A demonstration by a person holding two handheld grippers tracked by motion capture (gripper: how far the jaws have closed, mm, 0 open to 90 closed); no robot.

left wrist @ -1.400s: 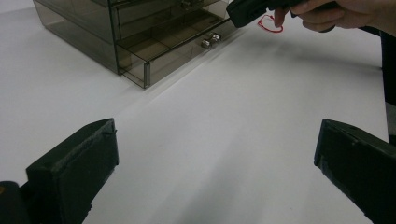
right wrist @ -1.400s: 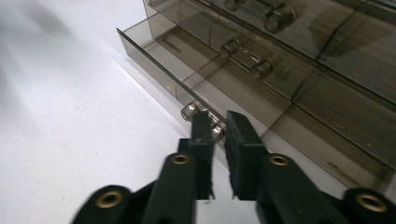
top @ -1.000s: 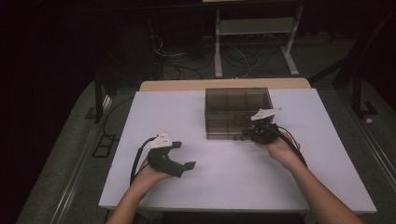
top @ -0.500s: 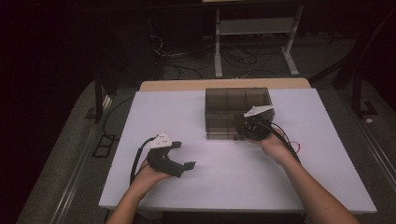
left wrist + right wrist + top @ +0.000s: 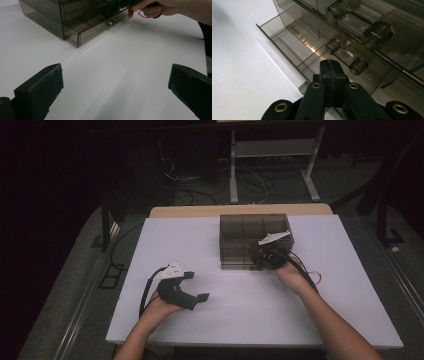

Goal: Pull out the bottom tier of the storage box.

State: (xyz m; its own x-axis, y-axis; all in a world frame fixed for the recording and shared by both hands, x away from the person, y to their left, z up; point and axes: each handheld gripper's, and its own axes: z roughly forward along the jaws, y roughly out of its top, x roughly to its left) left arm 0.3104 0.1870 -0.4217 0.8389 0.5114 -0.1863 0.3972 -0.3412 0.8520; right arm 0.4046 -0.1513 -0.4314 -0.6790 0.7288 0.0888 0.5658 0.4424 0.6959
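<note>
While you hold a gripper in each hand over the white table point(image 5: 235, 305), your right gripper point(image 5: 263, 259) sits right at the front of the smoky see-through drawer box point(image 5: 250, 232), which stands on the far middle part of the table. In the high view the box looks like one dark block, and you cannot see its drawers well from up there. The right gripper view comes much closer: its two black jaws are pressed tight together with nothing between them, and their tip sits just below a clear round handle point(image 5: 346, 57) on a drawer front. That view also shows the bottom drawer point(image 5: 287, 42) pulled out a little way, with thin walls that split it into small parts. Whether the jaw tip touches the drawer you cannot tell. The left gripper view looks across the table from low down and shows the box point(image 5: 62, 17) from its corner, with your right hand point(image 5: 160, 6) up at its front and a thin red wire just under the fingers. Your left gripper point(image 5: 192, 287) rests low on the near left side of the table, well apart from the box, and its jaws stand wide open with only bare white table between them. No words, names or labels can be read on the box, the grippers or the table in any view.
</note>
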